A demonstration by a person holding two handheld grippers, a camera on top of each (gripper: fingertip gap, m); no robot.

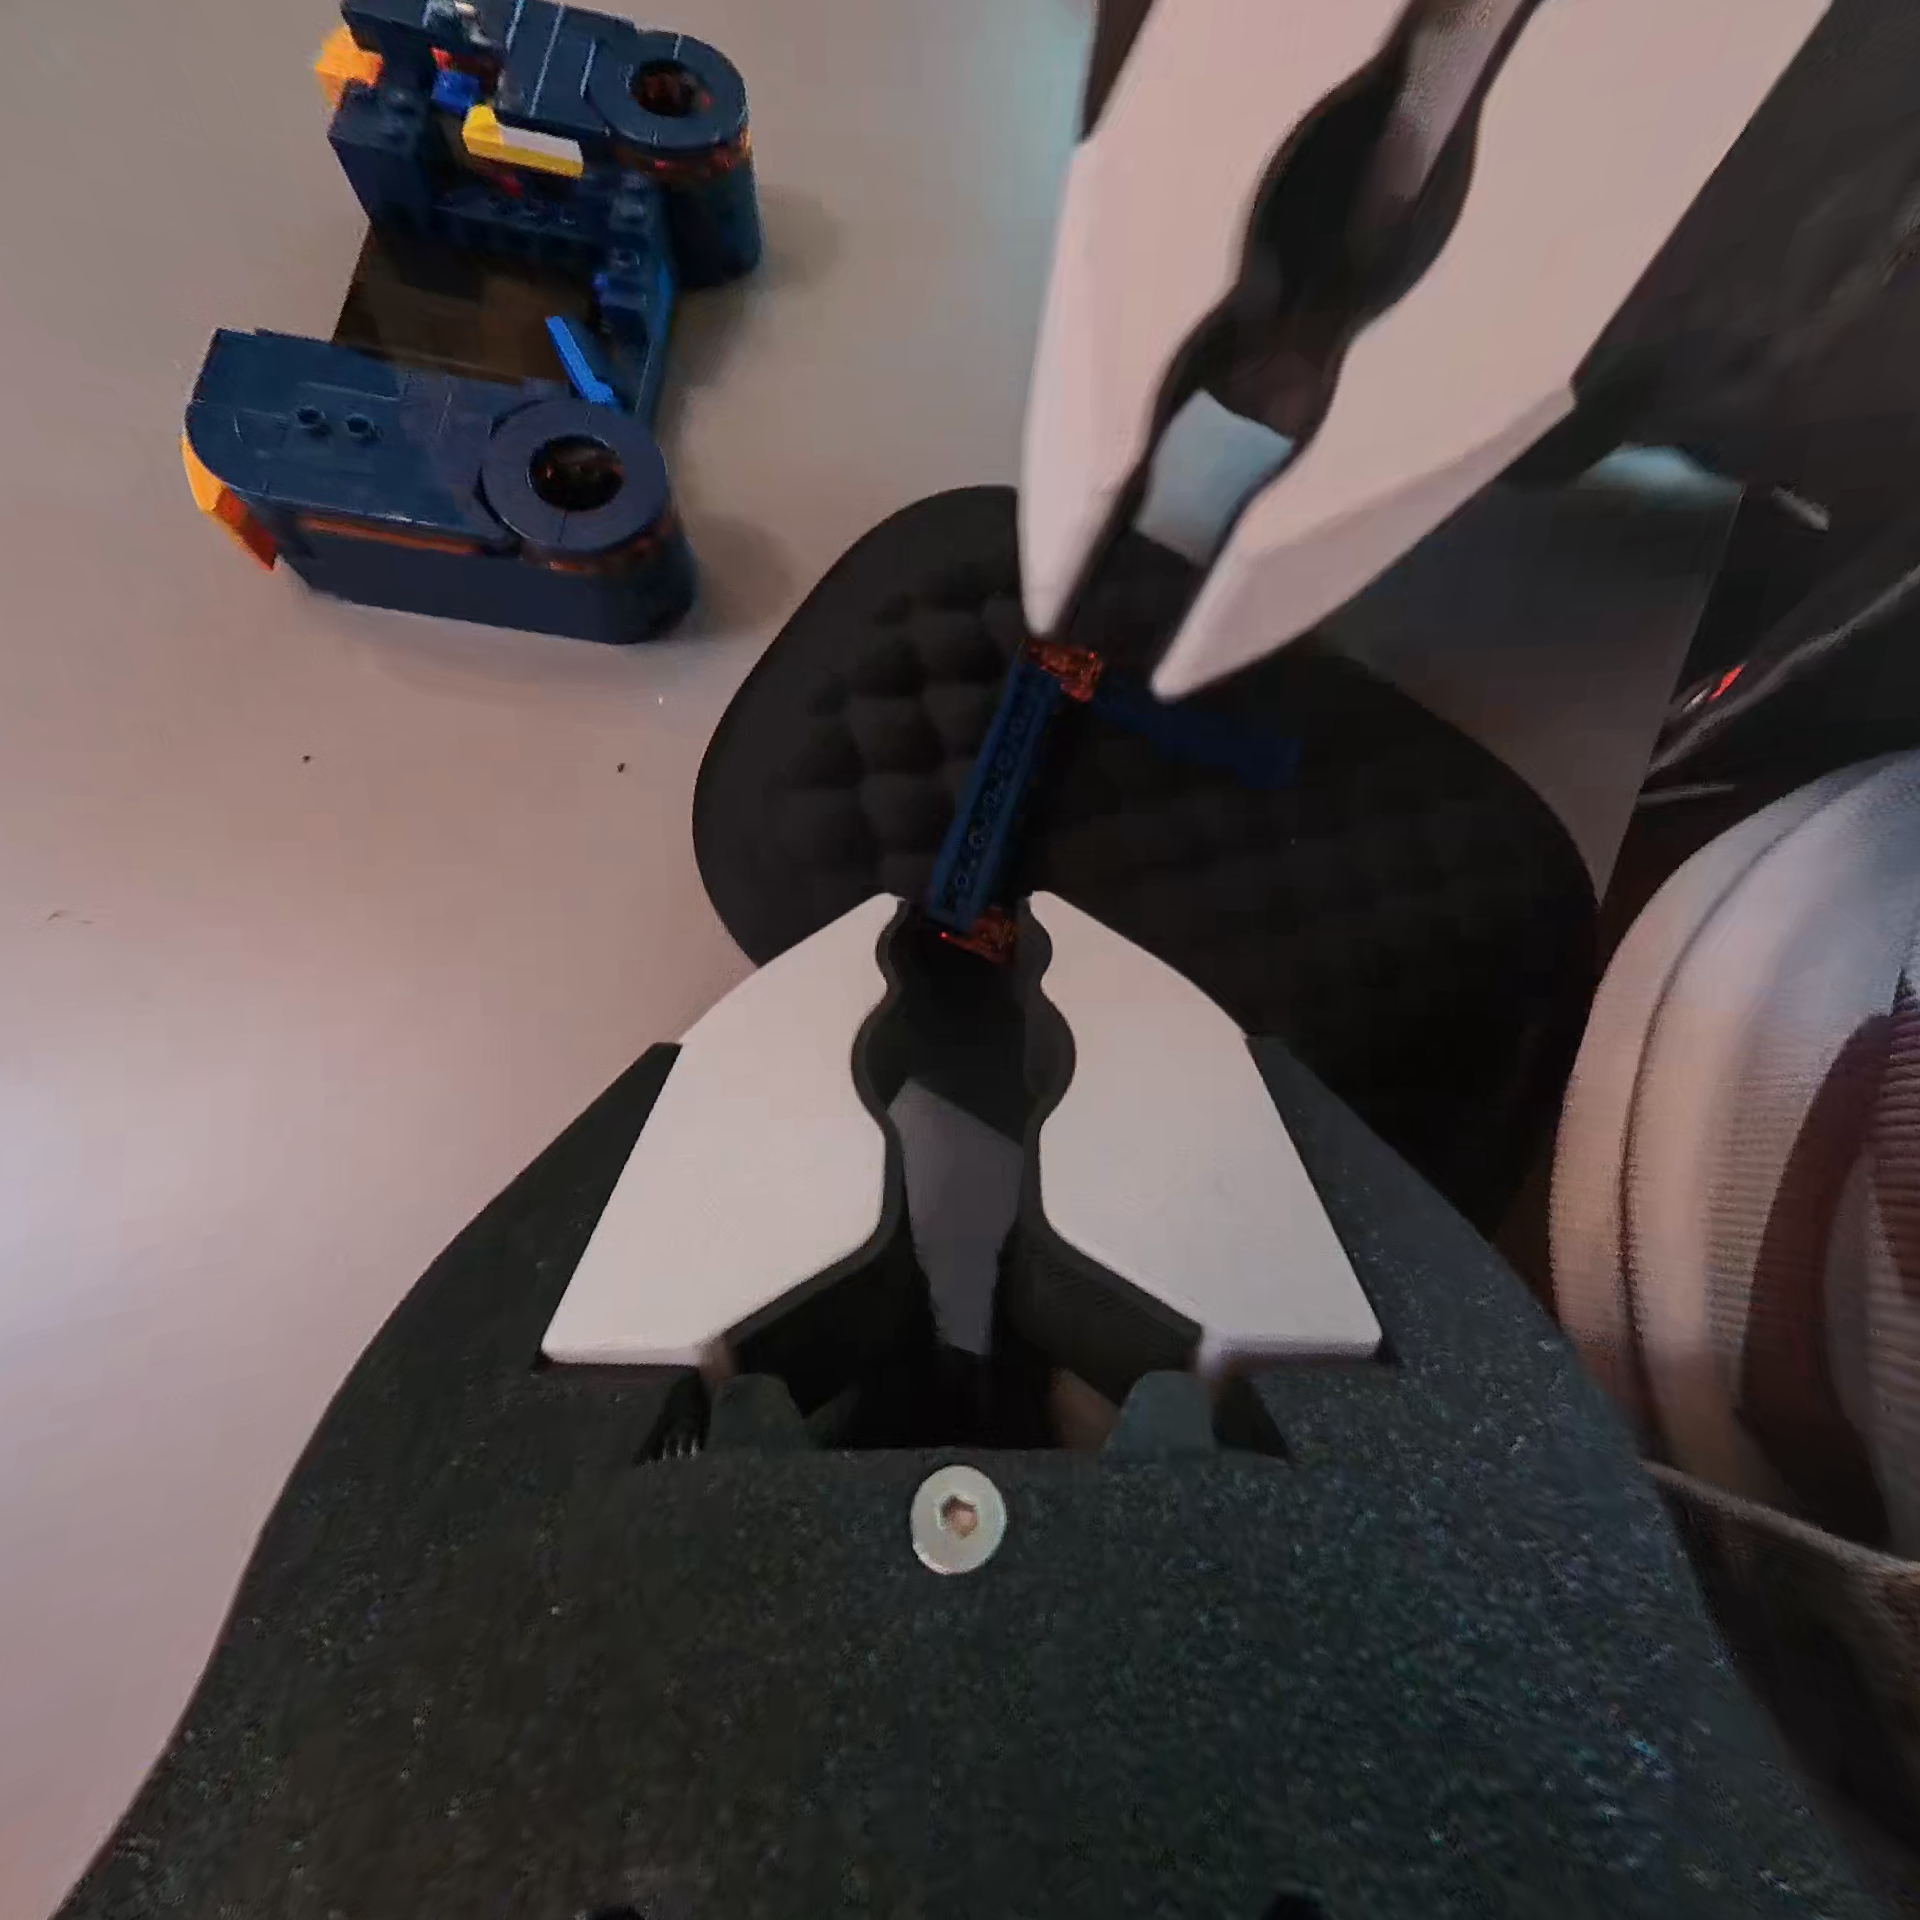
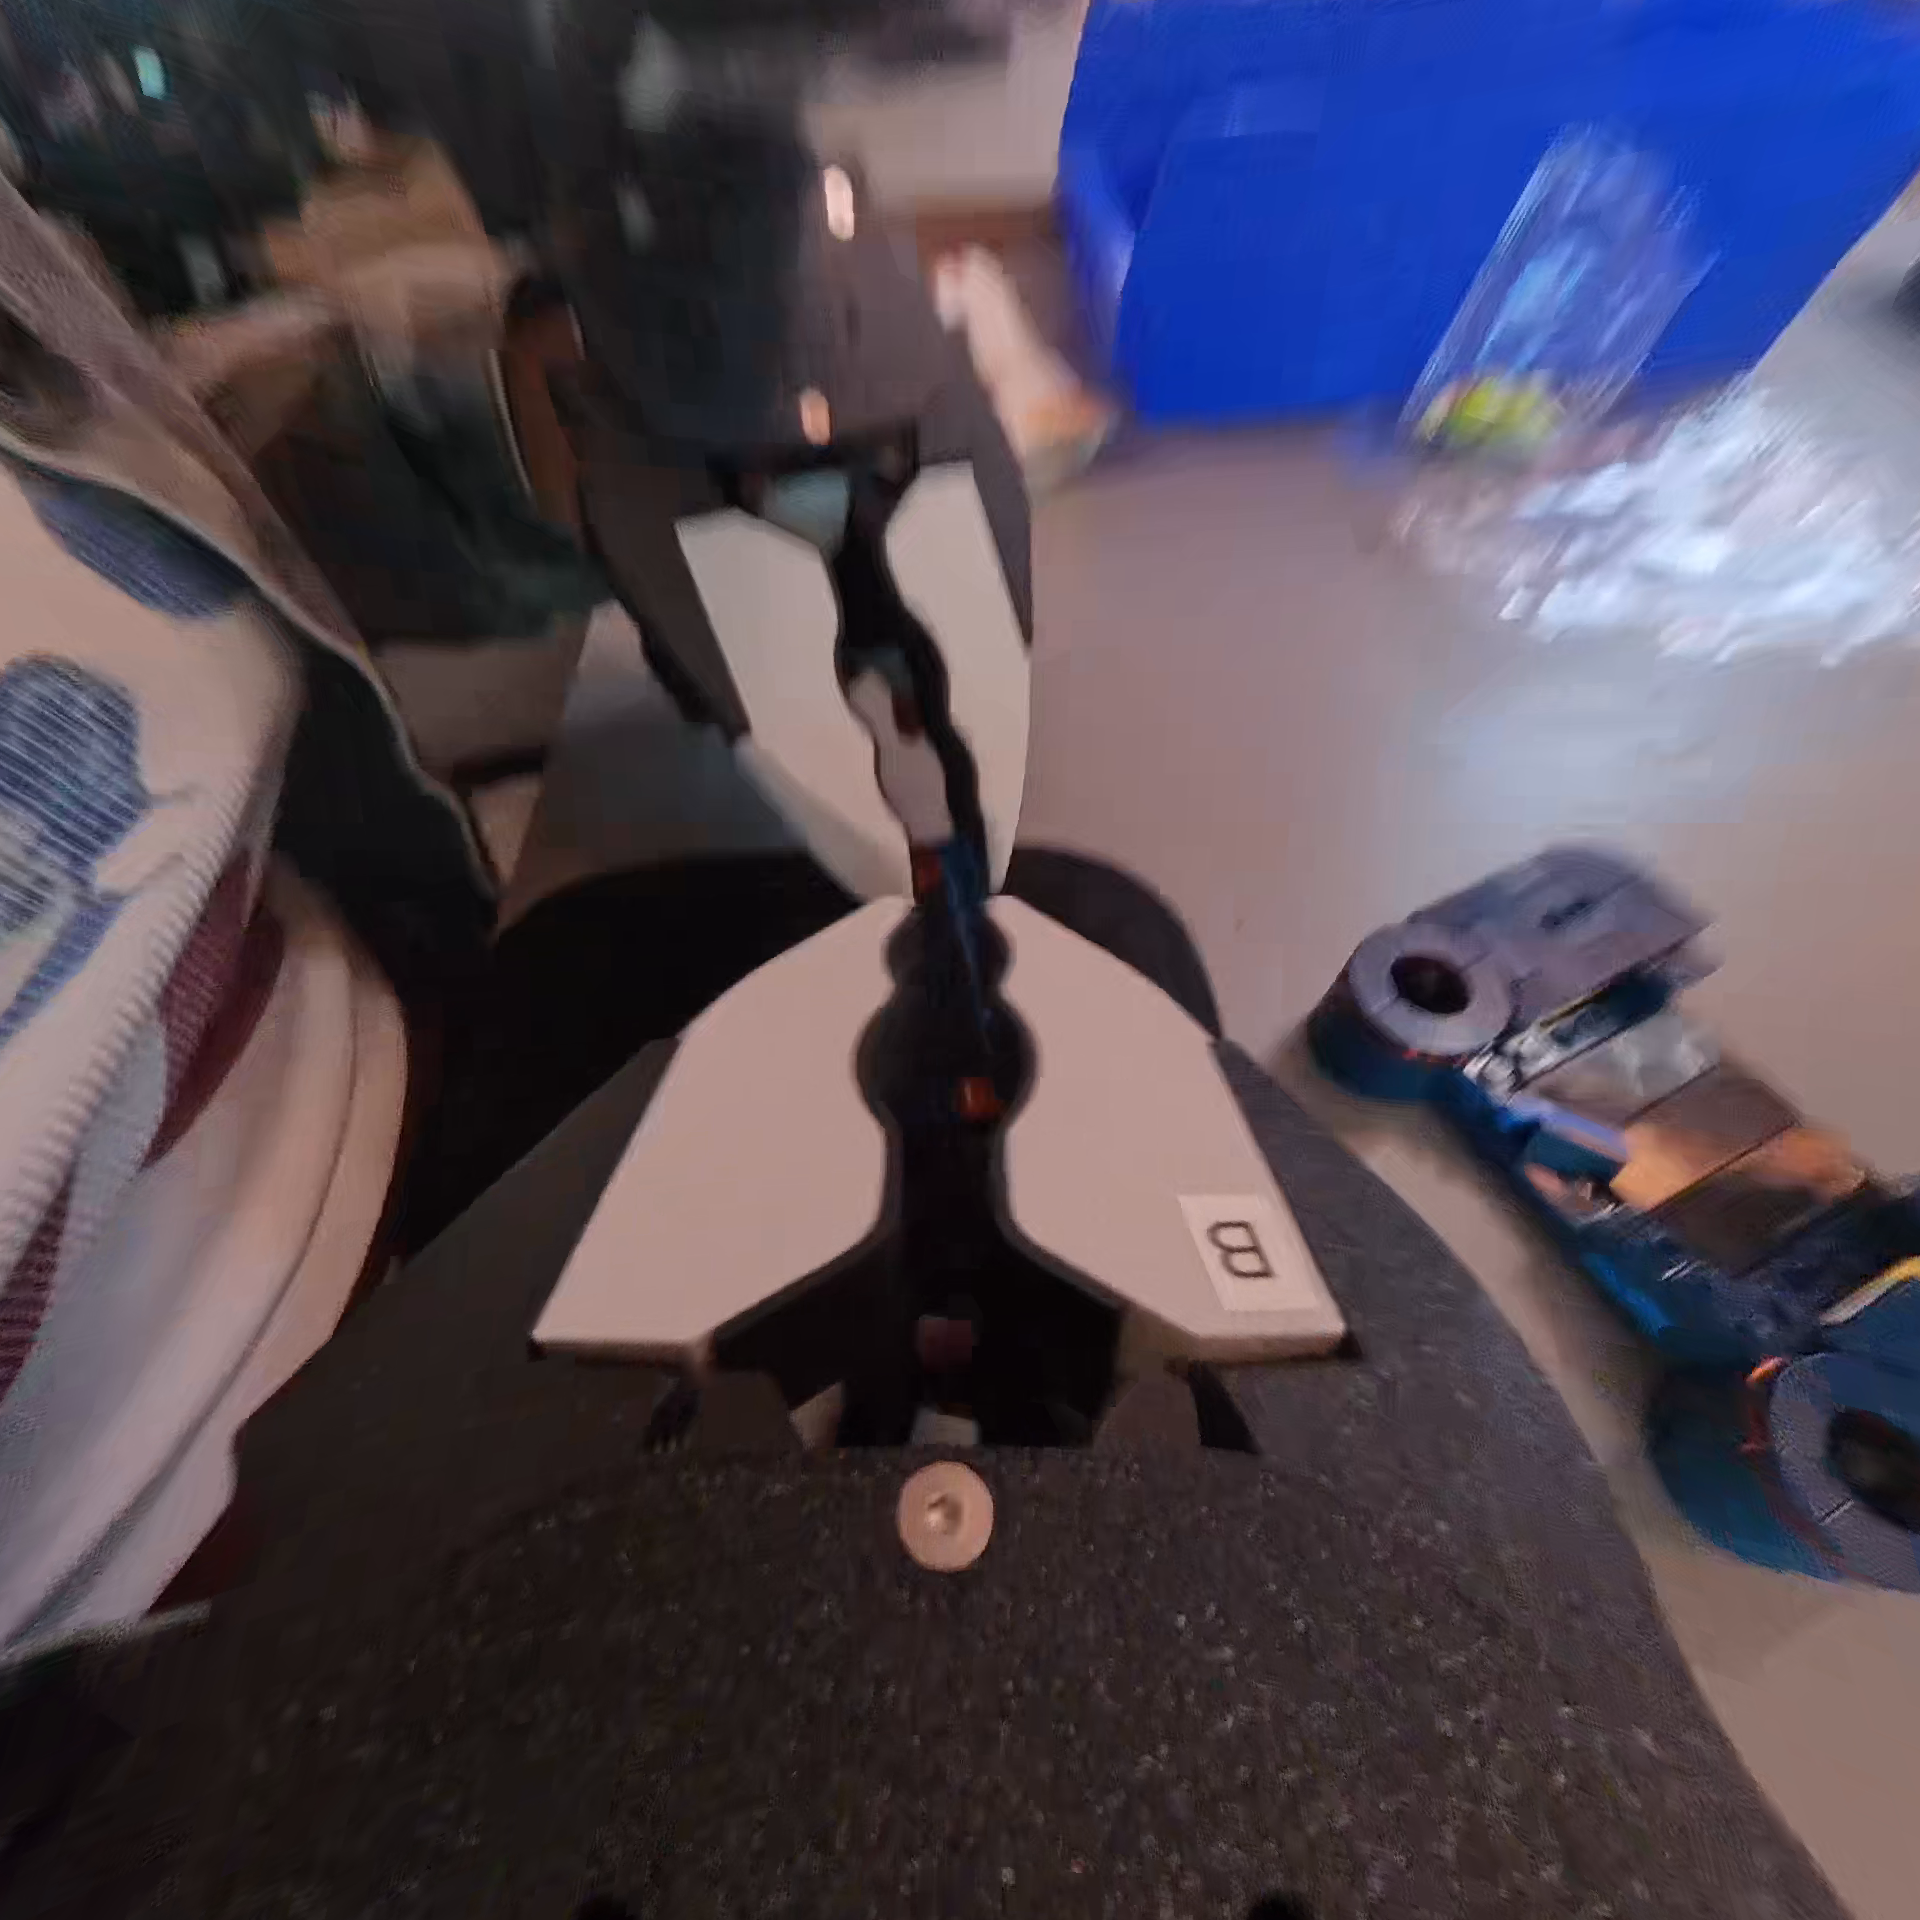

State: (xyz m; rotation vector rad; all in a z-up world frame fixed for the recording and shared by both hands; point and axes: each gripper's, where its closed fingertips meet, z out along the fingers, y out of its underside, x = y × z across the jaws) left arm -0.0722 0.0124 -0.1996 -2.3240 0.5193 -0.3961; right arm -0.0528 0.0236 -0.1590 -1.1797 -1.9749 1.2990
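My left gripper (image 1: 968,914) is shut on the near end of a long dark blue brick beam (image 1: 1003,790) with clear orange pieces at both ends, and holds it over a black dimpled mat (image 1: 831,748). My right gripper (image 1: 1112,655) comes in from above. One fingertip (image 1: 1049,613) touches the beam's far orange end, and the other stands apart from it. In the blurred right wrist view the beam (image 2: 961,935) runs between my right gripper's (image 2: 956,914) fingers with dark gaps on both sides. A second blue strip (image 1: 1205,738) lies blurred beside that end.
A dark blue brick model (image 1: 468,312) with orange accents and two ring parts sits on the pale table at the far left; it also shows in the right wrist view (image 2: 1558,1091). A blue box (image 2: 1351,208) and clear bags (image 2: 1714,540) stand behind. A person's clothing (image 1: 1714,1143) is close by. My hands' fingertips stand some 5 centimeters from each other.
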